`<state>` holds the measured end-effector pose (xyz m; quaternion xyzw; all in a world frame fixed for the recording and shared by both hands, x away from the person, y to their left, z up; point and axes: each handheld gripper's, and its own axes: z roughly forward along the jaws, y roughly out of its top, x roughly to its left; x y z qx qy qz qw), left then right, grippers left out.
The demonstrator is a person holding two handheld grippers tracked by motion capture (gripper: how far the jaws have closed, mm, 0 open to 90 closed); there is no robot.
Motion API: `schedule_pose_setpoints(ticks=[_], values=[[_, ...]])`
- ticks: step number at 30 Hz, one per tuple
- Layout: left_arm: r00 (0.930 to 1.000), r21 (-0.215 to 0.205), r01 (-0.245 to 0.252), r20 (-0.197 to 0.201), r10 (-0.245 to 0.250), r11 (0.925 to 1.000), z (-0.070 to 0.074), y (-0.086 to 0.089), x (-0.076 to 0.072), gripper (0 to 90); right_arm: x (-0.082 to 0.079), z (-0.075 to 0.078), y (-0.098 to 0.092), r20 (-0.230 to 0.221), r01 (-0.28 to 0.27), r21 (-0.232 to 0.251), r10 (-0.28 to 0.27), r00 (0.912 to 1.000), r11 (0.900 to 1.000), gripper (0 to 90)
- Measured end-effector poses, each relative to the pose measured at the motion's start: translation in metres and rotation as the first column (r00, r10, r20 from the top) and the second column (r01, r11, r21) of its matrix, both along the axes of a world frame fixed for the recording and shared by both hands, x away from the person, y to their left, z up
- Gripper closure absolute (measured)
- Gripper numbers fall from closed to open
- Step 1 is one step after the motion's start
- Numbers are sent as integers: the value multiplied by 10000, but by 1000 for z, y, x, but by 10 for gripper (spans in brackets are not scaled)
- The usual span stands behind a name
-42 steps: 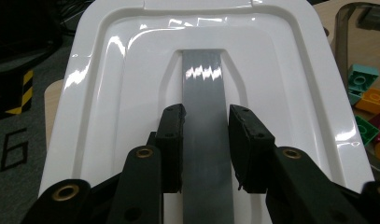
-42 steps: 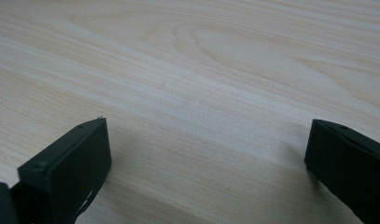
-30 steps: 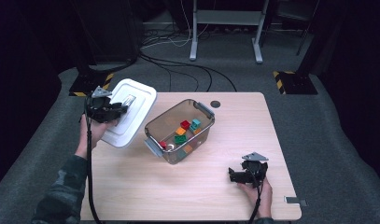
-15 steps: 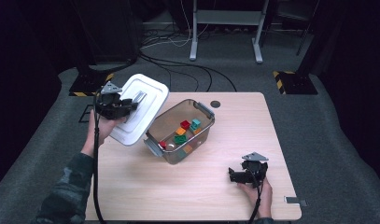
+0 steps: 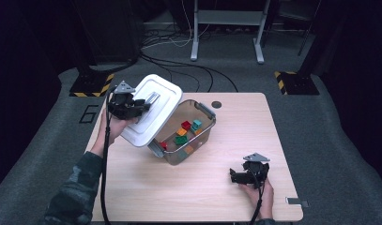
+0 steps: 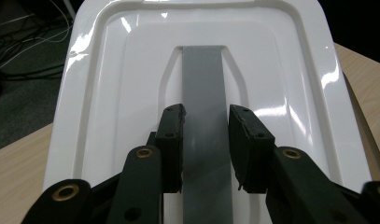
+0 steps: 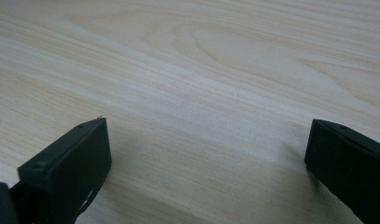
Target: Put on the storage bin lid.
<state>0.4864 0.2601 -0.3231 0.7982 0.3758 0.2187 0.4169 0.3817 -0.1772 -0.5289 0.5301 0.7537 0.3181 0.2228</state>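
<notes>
Two tongs at work: left tongs [image 5: 144, 104] pinch the lid [image 5: 153, 110] by its grey handle [image 6: 204, 116], tilted at centre-left over the bin [image 5: 205, 133]; next, squaring it onto the rim; right tongs [image 5: 236, 176] rest spread on the counter [image 5: 254, 126].

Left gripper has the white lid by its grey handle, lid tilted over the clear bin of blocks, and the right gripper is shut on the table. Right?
Not quite: the right gripper is open, its jaws wide apart over the bare table, as the right gripper view shows.

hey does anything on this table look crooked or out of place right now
Only the white lid: it hangs tilted in the air, overlapping the left rim of the clear box, with the left tool clamped on its grey handle. The blocks are inside the box; nothing looks spilled.
</notes>
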Motion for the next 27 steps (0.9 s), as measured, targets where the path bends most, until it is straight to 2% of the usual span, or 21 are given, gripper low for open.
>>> schedule_pose_setpoints(ticks=[6, 13, 27], values=[[9991, 72, 393, -181, -391, 9992, -4, -17, 4, 664, 0, 0, 0, 14, 27, 16, -27, 10000, 10000, 0], [9973, 65, 621, -388, -618, 9981, -10, -33, 8, 664, 0, 0, 0, 27, 3, -2, -3, 10000, 10000, 0], [9888, 372, 1219, -912, -1181, 9918, -22, -62, 17, 664, 0, 0, 0, 30, 4, -4, -4, 10000, 10000, 0]])
